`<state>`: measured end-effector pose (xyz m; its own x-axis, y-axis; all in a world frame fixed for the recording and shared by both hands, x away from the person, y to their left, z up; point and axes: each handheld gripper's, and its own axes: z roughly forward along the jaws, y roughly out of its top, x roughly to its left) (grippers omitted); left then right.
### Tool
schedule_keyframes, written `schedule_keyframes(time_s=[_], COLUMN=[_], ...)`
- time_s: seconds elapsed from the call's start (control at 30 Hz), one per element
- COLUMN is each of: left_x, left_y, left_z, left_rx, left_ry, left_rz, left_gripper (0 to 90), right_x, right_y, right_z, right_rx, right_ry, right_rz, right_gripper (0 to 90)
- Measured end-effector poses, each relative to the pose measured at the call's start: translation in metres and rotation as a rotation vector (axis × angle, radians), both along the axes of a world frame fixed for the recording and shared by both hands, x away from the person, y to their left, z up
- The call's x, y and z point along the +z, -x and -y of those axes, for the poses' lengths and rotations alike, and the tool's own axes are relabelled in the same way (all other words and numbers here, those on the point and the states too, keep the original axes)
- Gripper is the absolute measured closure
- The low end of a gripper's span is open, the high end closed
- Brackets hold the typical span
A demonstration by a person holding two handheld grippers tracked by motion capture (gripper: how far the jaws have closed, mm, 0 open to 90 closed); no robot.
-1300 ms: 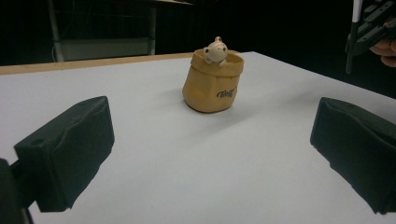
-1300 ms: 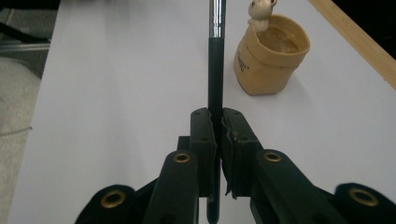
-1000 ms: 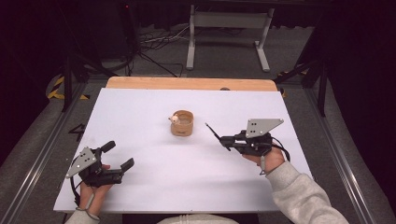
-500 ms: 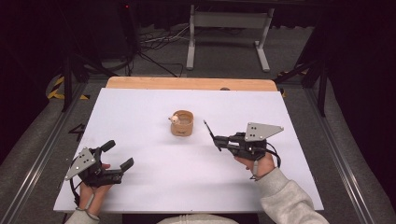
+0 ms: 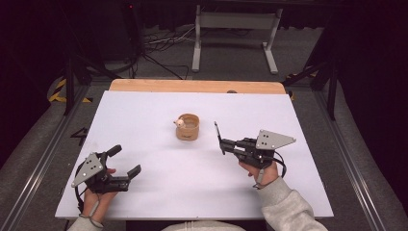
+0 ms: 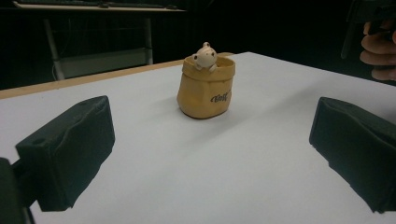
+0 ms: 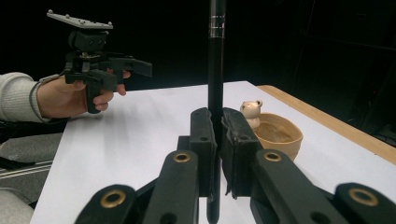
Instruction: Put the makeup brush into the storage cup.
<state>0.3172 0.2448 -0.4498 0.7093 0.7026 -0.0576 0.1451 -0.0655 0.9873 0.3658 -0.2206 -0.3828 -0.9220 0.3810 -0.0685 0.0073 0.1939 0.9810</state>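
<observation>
A white sheet [image 5: 159, 192] covers the wooden table [image 5: 192, 86], with dark floor, cables and a grey metal stand [image 5: 235, 21] behind. The right gripper [image 5: 220, 139] clamps a slim black pen [image 7: 215, 65], upright between its jaws. Just left of it, mid-table, stands a small tan pouch-shaped cup [image 5: 187, 127] with a pale bear figure [image 6: 204, 56] at its rim. The left gripper [image 5: 126, 160] hovers near the front edge, jaws wide and empty.

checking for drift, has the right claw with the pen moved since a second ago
Yes, slightly. In the high view the right claw, shut on the pen, has shifted left and toward the person, now nearer the little pot, which stayed put.
</observation>
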Motion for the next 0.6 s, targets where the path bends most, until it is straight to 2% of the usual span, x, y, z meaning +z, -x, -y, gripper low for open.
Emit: schedule_keyframes(time_s=[0.17,0.4,0.5,0.6], left_x=[0.001,0.002,0.004,0.007], left_y=[0.000,0.000,0.001,0.002], left_z=[0.002,0.002,0.004,0.006], left_rx=[0.005,0.012,-0.006,-0.024], left_ry=[-0.007,-0.007,0.016,0.007], left_rz=[-0.013,-0.008,-0.025,-0.014], left_gripper=[0.1,0.1,1.7,2.1], right_x=[-0.002,-0.006,-0.009,-0.013], right_y=[-0.001,0.000,0.001,0.002], right_z=[-0.002,-0.014,-0.020,-0.025], right_rx=[0.001,0.015,0.022,0.036], right_ry=[-0.011,-0.029,-0.032,-0.044], right_rz=[-0.010,-0.015,-0.010,-0.017], right_gripper=[83.6,83.6,83.6,83.6])
